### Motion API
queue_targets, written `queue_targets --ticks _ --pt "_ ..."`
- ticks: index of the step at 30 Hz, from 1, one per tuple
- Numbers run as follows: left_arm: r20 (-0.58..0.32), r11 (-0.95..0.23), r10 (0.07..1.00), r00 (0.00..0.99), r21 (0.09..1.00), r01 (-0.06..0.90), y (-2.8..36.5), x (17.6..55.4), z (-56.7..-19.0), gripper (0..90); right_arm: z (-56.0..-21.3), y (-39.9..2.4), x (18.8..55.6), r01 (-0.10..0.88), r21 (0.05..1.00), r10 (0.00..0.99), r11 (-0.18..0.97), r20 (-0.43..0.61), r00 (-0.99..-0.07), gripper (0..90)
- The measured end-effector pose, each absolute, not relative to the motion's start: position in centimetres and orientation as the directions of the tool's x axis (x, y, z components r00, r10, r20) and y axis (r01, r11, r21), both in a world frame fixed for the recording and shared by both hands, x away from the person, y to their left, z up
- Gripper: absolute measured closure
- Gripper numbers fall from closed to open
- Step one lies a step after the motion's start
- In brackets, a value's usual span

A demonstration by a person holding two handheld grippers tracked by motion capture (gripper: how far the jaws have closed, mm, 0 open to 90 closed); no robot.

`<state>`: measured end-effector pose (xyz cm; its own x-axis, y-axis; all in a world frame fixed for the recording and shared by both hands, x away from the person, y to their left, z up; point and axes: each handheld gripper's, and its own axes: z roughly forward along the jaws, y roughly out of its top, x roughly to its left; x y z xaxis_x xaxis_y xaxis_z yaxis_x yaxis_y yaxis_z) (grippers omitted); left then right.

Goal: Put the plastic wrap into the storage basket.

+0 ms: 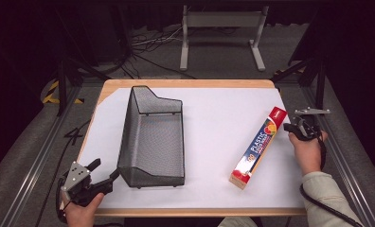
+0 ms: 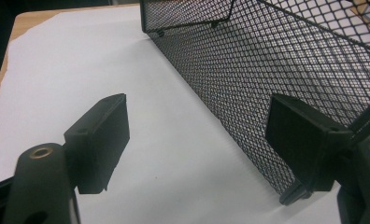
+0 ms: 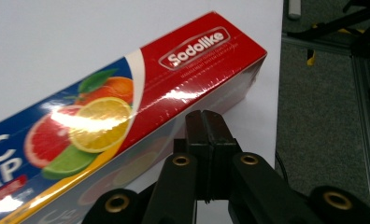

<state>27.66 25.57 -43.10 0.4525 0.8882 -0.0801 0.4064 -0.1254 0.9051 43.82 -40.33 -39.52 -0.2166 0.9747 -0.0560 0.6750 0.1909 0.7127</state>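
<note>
A black wire-mesh basket (image 1: pixel 152 137) stands left of the table's middle; its mesh wall (image 2: pixel 267 70) rises close ahead in the left gripper view. My left gripper (image 1: pixel 105 169) sits at the table's near left corner, open, with nothing between its jaws (image 2: pixel 197 135); one fingertip (image 2: pixel 304 140) is right beside the basket's near corner. A long plastic-wrap box (image 1: pixel 259 146), red and blue with fruit pictures (image 3: pixel 127 107), lies flat at the right. My right gripper (image 1: pixel 290 126) is shut and empty, its tip (image 3: pixel 205 116) close against the box's side near the red end.
White paper covers the wooden table (image 1: pixel 185 83). Bare paper lies between the basket and the box. Metal rails run along both sides of the table. A grey stand (image 1: pixel 221 28) and cables are on the floor behind.
</note>
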Motion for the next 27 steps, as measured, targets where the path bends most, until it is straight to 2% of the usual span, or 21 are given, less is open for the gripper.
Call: queue_targets --ticks 12,19,27 --pt "-0.080 -0.128 0.891 0.446 0.900 0.416 25.9 27.2 -43.3 22.4 -41.6 -40.4 46.1 0.730 0.662 0.982 0.170 -0.049 -0.184 90.0" --pt "-0.069 -0.138 0.888 0.455 0.903 0.406 25.6 27.4 -43.2 22.3 -41.8 -39.5 47.2 0.726 0.656 0.973 0.205 -0.054 -0.226 90.0" --pt "-0.066 -0.144 0.886 0.459 0.901 0.408 25.7 27.5 -43.2 22.3 -42.1 -35.1 48.9 0.691 0.655 0.933 0.307 -0.065 -0.353 90.0"
